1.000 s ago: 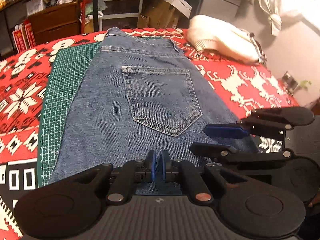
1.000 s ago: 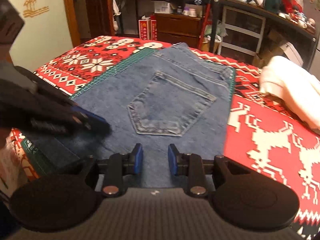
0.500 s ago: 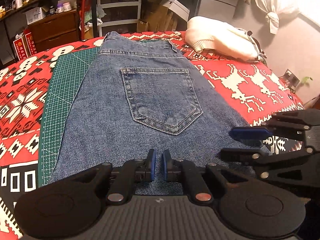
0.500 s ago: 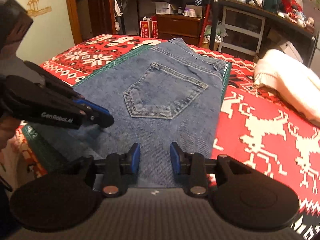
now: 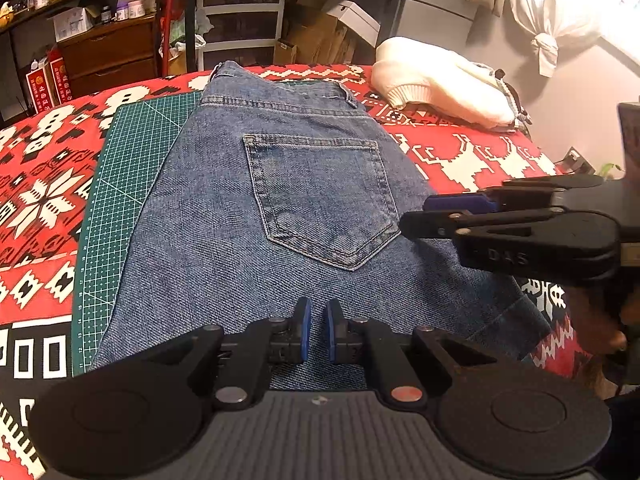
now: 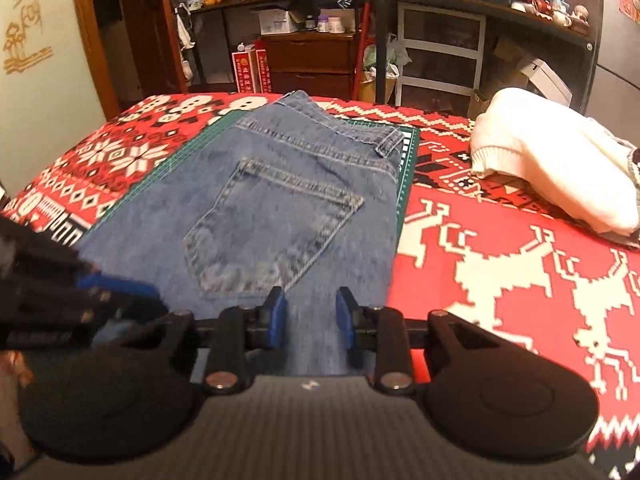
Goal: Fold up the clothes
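**Folded jeans ahead of both grippers, waistband at the far end**

Jeans (image 5: 280,208) laid flat on a green cutting mat (image 5: 132,168), back pocket (image 5: 320,200) up, long axis running straight away from both cameras; waistband far, near edge just under the fingers. Left gripper (image 5: 316,330) low over the near edge, fingers almost together, a thin gap between the pads, no fold of denim visibly pinched there. Right gripper (image 6: 310,318) at the same near edge, toward the jeans' right side, fingers apart and closing, denim seen below the gap but not pressed. Both equally near; a lift of the near edge toward the waistband judged the likely fold. Mat on a red-and-white patterned cover (image 6: 500,260); whether tabletop or bed beneath, not discernible. White sweater (image 6: 552,176) well apart, far right. Cluttered shelves (image 6: 400,40) and drawers behind.
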Motion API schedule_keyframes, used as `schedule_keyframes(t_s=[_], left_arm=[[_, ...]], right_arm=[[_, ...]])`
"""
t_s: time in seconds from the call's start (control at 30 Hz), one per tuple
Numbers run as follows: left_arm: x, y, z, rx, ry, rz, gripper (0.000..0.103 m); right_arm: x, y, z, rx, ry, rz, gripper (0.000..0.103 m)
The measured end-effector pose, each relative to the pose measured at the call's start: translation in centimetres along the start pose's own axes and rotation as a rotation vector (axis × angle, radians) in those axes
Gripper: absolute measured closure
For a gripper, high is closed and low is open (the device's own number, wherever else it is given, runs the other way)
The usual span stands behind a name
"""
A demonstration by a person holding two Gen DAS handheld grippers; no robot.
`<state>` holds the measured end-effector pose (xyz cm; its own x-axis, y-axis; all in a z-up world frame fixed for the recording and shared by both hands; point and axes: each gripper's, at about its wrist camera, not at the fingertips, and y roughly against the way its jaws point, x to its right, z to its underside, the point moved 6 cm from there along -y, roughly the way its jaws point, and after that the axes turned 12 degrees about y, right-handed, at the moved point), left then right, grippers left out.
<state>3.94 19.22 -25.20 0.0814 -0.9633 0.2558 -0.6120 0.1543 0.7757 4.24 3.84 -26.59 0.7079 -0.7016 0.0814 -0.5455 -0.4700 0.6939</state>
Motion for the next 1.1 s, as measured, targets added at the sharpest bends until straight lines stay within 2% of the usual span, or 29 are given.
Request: schedule_keyframes(t_s=[0.13,0.43,0.57,0.8,0.93,1.1], left_arm=[[0.0,0.0,0.0,0.000,0.000,0.001,0.094],[0.0,0.0,-0.1,-0.002,0.002,0.006,0.092],[0.1,0.0,0.0,0.003,-0.006,-0.001,0.092],[0.2,0.0,0.1,0.003,-0.013,-0.004,0.091],[0.1,0.0,0.0,0.003,-0.014,-0.001,0.091],[-0.1,0.1,0.1,0.006,0.001,0.007,0.091]], right_arm=[[0.5,-0.8,0.1,-0.002,0.000,0.021,0.073],[0.7,1.6,2.3,-0.009,0.000,0.020,0.072],[0.6,1.9,1.3,0.013,0.018,0.042,0.071],[0.3,-1.1,-1.1,0.026,0.032,0.034,0.071],[0.7,-1.6,0.0,0.024,0.038,0.048,0.067],[1.5,-0.1,1.7,0.011,0.009,0.041,0.062]])
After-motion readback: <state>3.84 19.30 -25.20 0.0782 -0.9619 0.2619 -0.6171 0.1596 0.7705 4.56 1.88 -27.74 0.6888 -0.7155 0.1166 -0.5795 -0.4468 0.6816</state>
